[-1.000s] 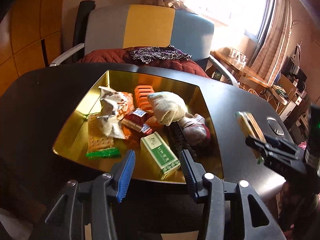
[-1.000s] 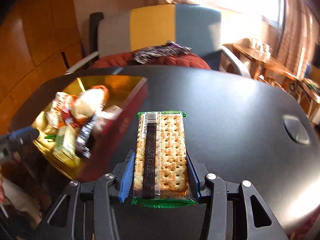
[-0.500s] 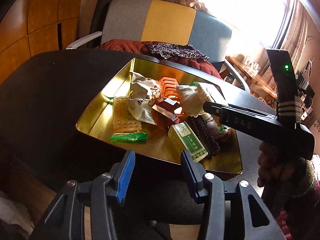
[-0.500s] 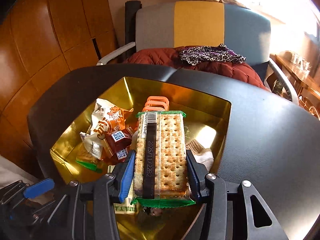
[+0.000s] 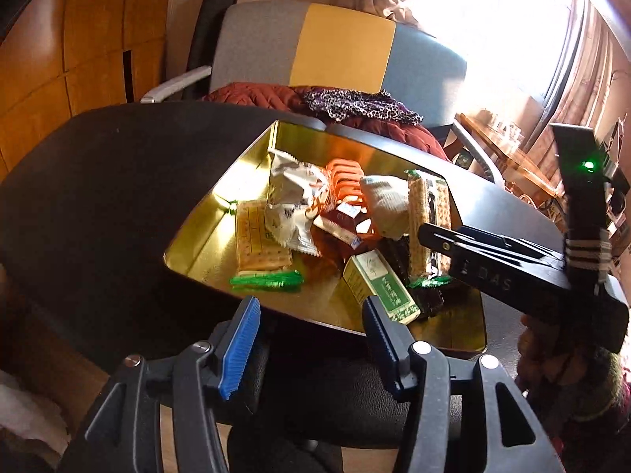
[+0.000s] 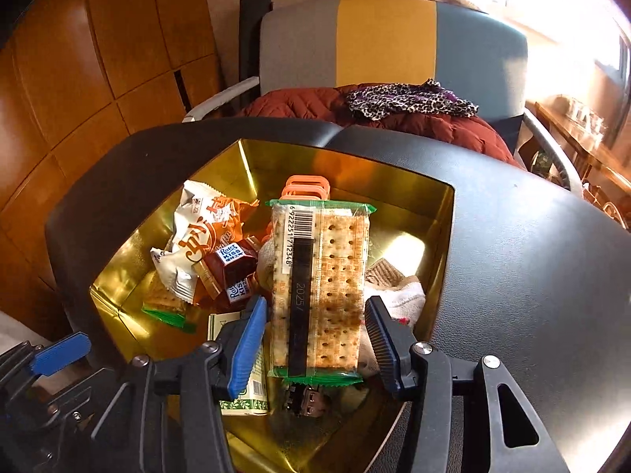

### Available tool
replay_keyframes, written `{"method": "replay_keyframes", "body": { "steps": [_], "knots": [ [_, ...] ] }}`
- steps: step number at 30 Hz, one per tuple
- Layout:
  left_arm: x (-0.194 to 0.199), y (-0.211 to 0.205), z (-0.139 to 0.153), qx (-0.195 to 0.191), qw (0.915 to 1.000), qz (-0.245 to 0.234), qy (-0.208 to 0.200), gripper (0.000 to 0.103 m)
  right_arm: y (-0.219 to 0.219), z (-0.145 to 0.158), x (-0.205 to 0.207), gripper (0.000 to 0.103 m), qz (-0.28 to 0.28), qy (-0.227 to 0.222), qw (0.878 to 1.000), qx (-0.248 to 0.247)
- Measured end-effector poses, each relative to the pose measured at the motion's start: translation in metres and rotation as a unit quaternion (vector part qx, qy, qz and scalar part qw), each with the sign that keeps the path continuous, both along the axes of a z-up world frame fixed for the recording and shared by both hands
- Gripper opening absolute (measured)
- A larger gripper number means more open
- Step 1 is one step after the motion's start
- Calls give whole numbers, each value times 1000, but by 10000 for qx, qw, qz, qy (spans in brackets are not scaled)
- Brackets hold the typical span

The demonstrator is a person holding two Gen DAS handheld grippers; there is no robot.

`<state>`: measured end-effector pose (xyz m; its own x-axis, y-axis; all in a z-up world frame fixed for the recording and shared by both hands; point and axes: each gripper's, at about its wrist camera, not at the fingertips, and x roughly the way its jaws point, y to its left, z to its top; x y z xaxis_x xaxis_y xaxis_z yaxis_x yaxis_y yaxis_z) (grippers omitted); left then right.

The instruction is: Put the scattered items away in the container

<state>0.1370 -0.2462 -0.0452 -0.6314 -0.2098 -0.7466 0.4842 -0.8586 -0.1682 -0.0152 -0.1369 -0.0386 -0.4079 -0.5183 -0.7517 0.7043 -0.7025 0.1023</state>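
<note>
Right gripper (image 6: pixel 313 333): fingers spread, gaps on both sides of the cracker pack (image 6: pixel 319 287), nothing gripped. Cracker pack: inside the gold tray (image 6: pixel 441 213), lying on the heap of snacks, sock (image 6: pixel 398 295) alongside. Left gripper (image 5: pixel 311 339): wide open, empty, at the tray's near edge above the black table (image 5: pixel 98 181).

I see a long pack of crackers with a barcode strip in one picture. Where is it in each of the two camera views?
Left wrist view: the cracker pack is right of centre, over the gold tray's right side, ahead of the right hand-held gripper.
Right wrist view: it fills the centre, between the open blue pads.
Shared landmark: the orange rack just behind it.
</note>
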Motion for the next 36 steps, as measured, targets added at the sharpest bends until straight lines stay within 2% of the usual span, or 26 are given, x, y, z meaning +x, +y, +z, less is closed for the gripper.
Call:
{"method": "replay_keyframes", "body": {
  "steps": [4,7,9,12,17,20,32,35,36],
  "knots": [
    [-5,7,11,-360,9992,138,-45,56,13,11,7,59,-87,75,9998,-137],
    [-9,13,19,-706,9968,343,-131,56,21,17,14,66,-245,210,9995,-73],
    [-11,17,24,-935,9943,479,-188,56,26,20,20,76,-361,313,9989,2],
    [-12,23,32,-1231,9897,697,-229,56,33,24,27,82,-535,458,9975,104],
    [-5,19,34,-1242,9868,1005,-271,56,43,28,34,91,-827,656,9942,221],
    [-4,19,31,-1204,9871,997,-350,56,47,33,41,94,-869,780,9929,213],
    [-10,31,26,-1183,9887,811,-432,54,51,32,56,96,-793,844,9930,229],
    [-12,32,25,-1155,9896,744,-420,42,51,33,57,97,-772,902,9926,246],
    [-12,32,25,-1142,9898,744,-418,41,51,32,58,98,-770,901,9926,250]
  ]
}}
